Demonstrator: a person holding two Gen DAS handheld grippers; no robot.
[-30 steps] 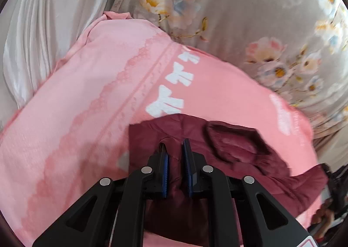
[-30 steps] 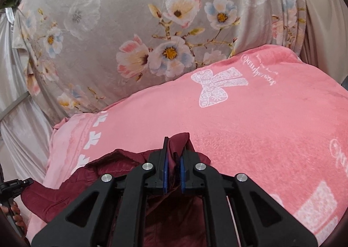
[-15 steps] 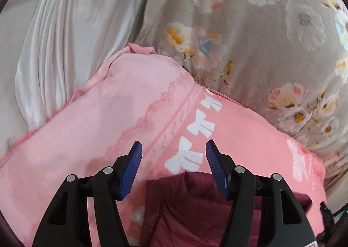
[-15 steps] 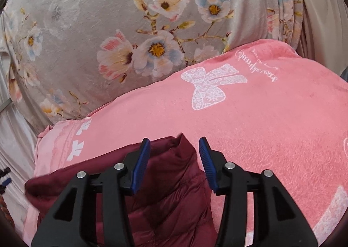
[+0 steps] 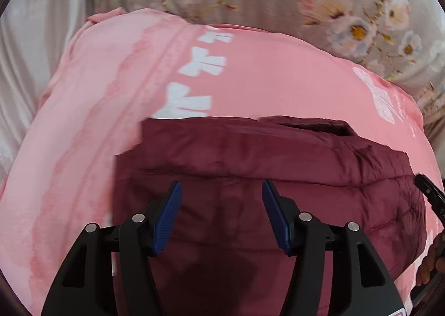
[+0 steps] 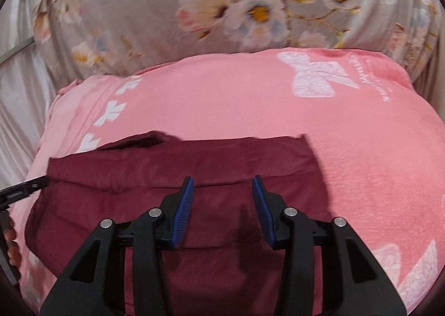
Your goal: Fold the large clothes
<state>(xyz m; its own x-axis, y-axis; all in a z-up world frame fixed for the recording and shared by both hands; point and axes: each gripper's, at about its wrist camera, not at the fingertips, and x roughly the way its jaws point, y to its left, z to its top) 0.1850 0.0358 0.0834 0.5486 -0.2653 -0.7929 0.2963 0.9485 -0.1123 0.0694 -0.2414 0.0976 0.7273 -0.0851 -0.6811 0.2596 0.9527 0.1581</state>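
A dark red quilted jacket (image 5: 250, 160) lies folded on a pink blanket (image 5: 91, 126) with white bow prints. My left gripper (image 5: 221, 190) is open and empty, hovering over the jacket's near part. In the right wrist view the same jacket (image 6: 222, 160) lies on the pink blanket (image 6: 375, 154). My right gripper (image 6: 223, 186) is open and empty above the jacket. The other gripper's tip shows at the right edge of the left wrist view (image 5: 429, 195) and at the left edge of the right wrist view (image 6: 25, 190).
A grey floral quilt (image 6: 222, 9) rises behind the blanket. White satin sheet (image 5: 25, 59) lies to the left. A hand (image 5: 429, 263) shows at the right edge.
Both grippers were shut on the jacket's cloth a second ago. They opened, let it go, and pulled back, so more of the folded jacket shows.
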